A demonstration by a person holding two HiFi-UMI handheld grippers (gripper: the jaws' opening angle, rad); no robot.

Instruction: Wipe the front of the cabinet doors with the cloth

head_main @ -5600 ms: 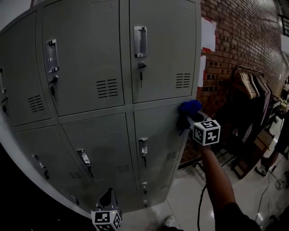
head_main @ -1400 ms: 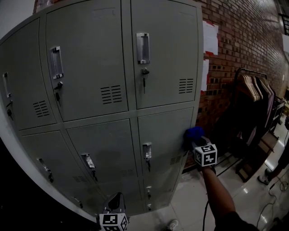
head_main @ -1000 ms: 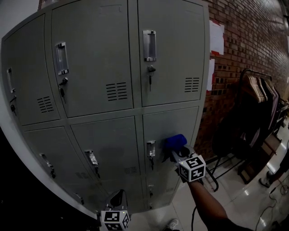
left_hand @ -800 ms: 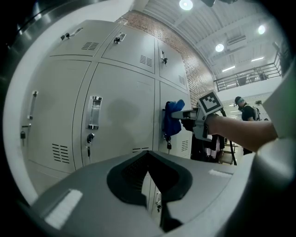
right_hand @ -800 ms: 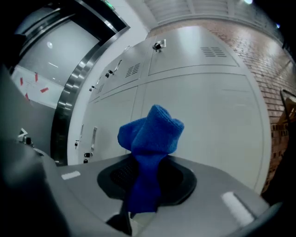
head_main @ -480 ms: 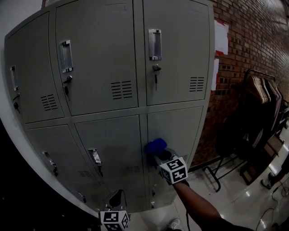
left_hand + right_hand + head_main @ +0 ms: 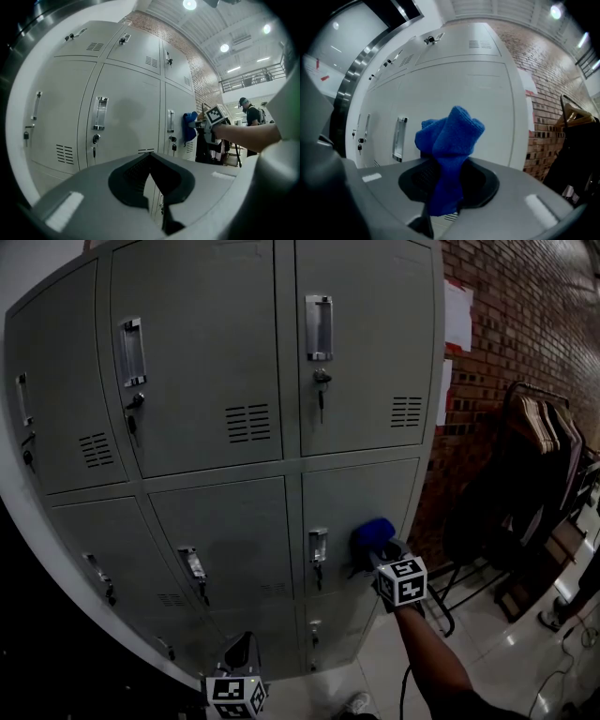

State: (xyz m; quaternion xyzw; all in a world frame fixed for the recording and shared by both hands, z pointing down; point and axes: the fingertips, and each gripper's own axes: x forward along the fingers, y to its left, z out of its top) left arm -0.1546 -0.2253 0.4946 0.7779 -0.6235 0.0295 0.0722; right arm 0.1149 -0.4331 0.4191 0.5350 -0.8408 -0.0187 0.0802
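The grey cabinet doors (image 7: 206,381) fill my view, with a brick wall (image 7: 525,315) to the right. My right hand-held gripper (image 7: 375,554) is clamped on the blue cloth (image 7: 372,532), which sits against the lower right door (image 7: 366,488), just right of its handle (image 7: 318,545). My left hand-held gripper (image 7: 240,649) hangs low and near, jaws together on nothing.

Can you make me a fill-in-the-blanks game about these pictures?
The cloth in the right gripper is ___. The left gripper holds ___. The wall beside the cabinet is made of ___.
Missing words: blue; nothing; brick.
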